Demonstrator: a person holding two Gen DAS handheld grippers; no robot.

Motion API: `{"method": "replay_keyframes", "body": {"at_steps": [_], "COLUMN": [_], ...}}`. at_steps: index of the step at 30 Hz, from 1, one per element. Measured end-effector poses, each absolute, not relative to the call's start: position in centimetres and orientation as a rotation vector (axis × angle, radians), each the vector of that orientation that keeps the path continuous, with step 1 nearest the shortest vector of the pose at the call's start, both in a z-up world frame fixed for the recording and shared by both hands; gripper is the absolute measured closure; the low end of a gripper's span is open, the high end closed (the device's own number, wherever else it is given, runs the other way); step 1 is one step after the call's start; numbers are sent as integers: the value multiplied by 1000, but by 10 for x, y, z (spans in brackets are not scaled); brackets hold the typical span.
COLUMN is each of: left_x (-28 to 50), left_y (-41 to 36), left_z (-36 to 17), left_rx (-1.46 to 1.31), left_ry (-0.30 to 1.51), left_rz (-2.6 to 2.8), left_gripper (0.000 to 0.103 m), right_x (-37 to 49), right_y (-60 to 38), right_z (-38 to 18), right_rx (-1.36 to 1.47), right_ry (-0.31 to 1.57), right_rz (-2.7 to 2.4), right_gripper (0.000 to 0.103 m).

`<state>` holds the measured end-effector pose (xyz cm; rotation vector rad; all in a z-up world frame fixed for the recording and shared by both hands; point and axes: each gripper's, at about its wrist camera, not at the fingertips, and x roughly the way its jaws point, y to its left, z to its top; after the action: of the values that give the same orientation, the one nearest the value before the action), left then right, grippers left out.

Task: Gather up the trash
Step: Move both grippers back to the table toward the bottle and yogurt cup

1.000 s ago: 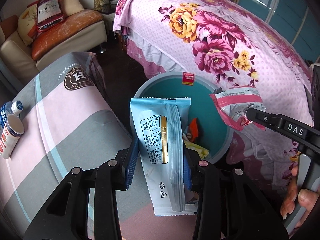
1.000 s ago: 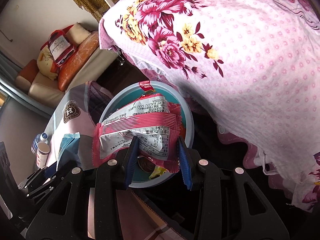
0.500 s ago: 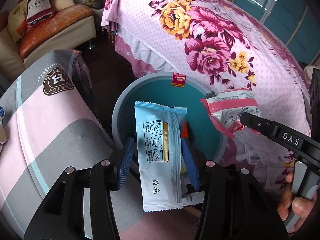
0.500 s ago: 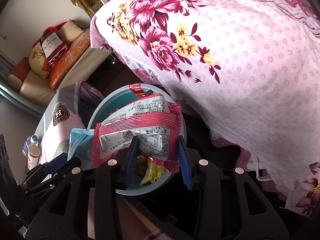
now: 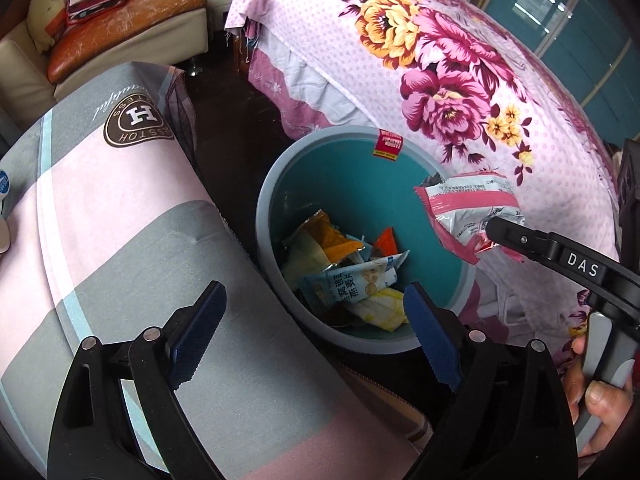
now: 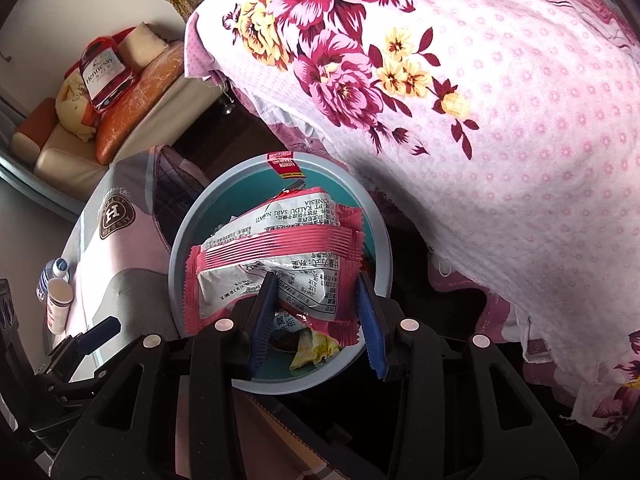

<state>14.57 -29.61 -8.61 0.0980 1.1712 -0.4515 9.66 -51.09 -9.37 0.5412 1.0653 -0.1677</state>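
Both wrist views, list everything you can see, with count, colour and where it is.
Bin: one, grey rim, teal inside, on floor between bed and table.
Wrappers: several, mixed colours, in the bin.
Noodle packet: one, pink and silver, above the bin.
Bedspread: one, pink floral, behind bin.
Tablecloth: one, grey and pink, on the left.
Sofa: one, cream and orange, back left.
Left gripper: open, empty.
Right gripper: holds the packet.
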Motion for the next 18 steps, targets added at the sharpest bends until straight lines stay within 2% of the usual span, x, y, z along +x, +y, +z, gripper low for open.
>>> {"method": "replay_keyframes", "body": {"at_steps": [2,5,18], "left_x": [144,142,133], "left_y": [-289,-279,-221], "left_z": [-86,-86,-71], "left_rx": [94,97,69], "left_ry": [1174,1174,1151], "left_rz": [-442,-432,-393], "left_gripper": [12,11,10], "right_x": [99,103,110], "right_y": [-507,-499,-451], "right_z": [-95,-97,-84], "right_rx": [535,524,449], "right_ry": [1073,1094,1131], "right_rz": [-166,-152,-96], "right_gripper": [58,37,29]}}
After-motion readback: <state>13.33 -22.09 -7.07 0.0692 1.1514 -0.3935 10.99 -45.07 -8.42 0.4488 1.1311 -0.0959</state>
